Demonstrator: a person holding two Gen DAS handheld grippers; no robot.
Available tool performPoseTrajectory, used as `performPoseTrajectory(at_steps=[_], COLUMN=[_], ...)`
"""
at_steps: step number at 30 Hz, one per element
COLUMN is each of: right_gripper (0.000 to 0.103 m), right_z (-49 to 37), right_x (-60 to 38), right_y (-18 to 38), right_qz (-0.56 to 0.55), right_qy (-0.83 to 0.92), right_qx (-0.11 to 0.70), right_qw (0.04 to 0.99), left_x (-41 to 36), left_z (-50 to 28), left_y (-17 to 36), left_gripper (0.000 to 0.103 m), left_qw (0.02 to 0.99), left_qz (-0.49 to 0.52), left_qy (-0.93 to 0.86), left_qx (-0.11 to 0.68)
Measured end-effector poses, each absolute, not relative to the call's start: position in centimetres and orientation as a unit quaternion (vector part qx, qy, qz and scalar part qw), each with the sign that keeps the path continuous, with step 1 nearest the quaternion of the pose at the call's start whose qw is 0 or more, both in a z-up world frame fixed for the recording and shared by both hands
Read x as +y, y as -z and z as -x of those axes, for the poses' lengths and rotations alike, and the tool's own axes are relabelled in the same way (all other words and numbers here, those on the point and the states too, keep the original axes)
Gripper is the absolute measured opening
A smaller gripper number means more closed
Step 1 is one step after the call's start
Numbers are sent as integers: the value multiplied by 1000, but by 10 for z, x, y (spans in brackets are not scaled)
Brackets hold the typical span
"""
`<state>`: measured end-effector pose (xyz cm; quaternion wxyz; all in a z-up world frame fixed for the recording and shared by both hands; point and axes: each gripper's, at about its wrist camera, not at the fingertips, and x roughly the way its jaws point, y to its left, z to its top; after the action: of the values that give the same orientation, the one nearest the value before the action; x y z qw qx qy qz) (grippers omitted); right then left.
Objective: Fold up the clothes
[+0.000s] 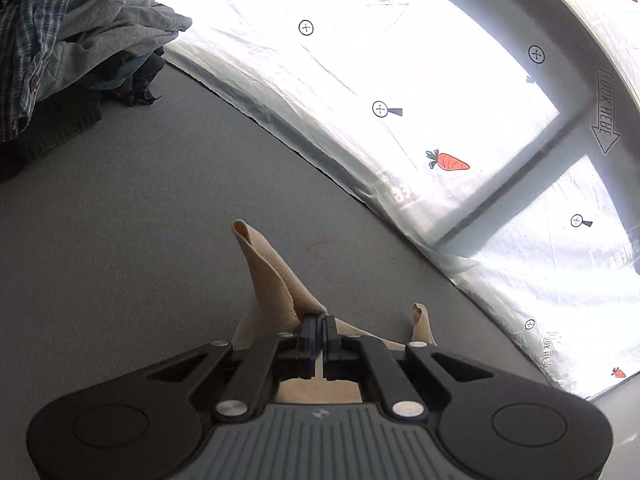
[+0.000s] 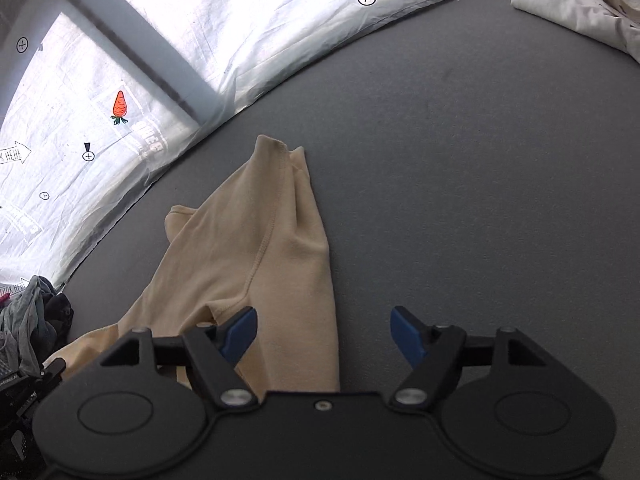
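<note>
We see the garment (image 2: 256, 264) lying on the table (image 2: 460, 160), a clothes heap (image 2: 32, 320) to its left, a folded piece (image 2: 576, 8) far right.

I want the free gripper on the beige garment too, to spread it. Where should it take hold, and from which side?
Probably the raised far tip of the beige garment, near the seam: it stands clear of the grey table. Bring the open right gripper down from above and forward; the left gripper already pinches the near end.
</note>
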<state>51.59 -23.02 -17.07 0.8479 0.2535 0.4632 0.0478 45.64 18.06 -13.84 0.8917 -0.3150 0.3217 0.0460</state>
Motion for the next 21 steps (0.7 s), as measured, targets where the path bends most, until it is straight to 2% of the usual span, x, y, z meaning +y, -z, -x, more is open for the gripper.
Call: performPoseTrajectory(at_steps=[4,8,10,12,13,14,19,21], right_gripper=[75,75,75,74,70,67,28,23], right_z=[-514,-512,-511,-509,-509,-508,-508,-509], right_x=[-235,-238,-238,-236,-234,-232,-217,-210], right_y=[157,157,157,156,156,155,157,160], right_qz=[-252,-257,-259,-259,-259,-259,-262,-264], right_qy=[-57,-67,-75,-89,-98,-107,-162,-181], right_qx=[441,442,444,442,441,440,442,450], right_qw=[860,857,854,854,854,853,842,834], left_x=[102,28,6,-2,-1,3,29,44], left_z=[-456,-457,-452,-448,-447,-448,-452,-456], left_y=[139,180,192,186,181,178,174,179], left_gripper=[3,16,18,33,49,54,55,55], left_qw=[888,813,794,805,812,817,837,835], left_qz=[244,131,64,38,40,46,82,107], left_qy=[93,209,225,233,234,228,165,137], left_qx=[379,526,561,545,534,527,515,523])
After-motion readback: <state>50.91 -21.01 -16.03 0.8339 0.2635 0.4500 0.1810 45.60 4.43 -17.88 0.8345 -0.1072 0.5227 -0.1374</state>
